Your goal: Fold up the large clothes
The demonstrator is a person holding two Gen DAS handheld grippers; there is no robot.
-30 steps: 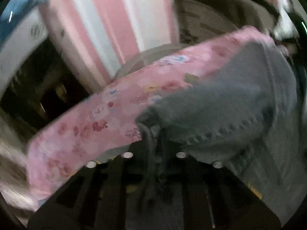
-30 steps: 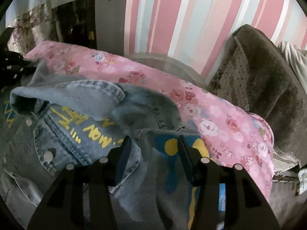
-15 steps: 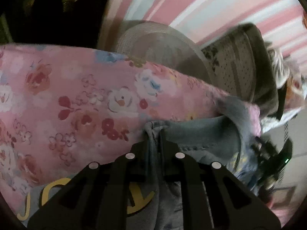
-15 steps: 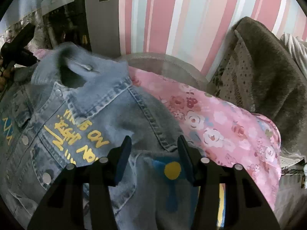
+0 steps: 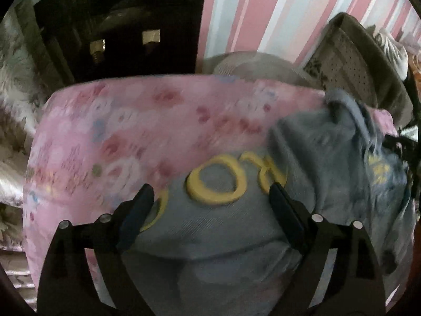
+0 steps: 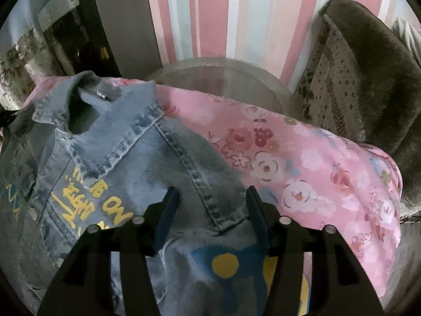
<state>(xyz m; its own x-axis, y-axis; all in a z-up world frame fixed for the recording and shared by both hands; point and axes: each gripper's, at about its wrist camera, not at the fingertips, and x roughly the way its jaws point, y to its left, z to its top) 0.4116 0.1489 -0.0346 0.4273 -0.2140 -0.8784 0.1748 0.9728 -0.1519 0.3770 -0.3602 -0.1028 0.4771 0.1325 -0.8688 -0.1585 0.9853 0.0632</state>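
A blue denim jacket (image 5: 236, 226) with yellow lettering lies spread on a pink floral cover (image 5: 118, 137). My left gripper (image 5: 210, 200) hovers over the lettered part. Its jaws are opening wide; the denim lies under them and the pads do not press on it. In the right wrist view the jacket (image 6: 126, 158) shows its collar at the upper left and a blue and yellow patch at the bottom. My right gripper (image 6: 211, 205) stands half open above the jacket's shoulder seam, with flat denim below its fingers and nothing pinched.
The pink floral cover (image 6: 315, 179) drapes a raised surface. Behind it stand a grey round object (image 6: 218, 76), a brown plush cushion (image 6: 368, 79) at the right and a pink-striped wall (image 6: 210, 13). A dark cabinet (image 5: 118, 26) stands at the back left.
My left gripper, shut on a denim fold before, has let it go and spread its jaws wide. The jacket went from bunched to spread flat. The right gripper's opening is unchanged.
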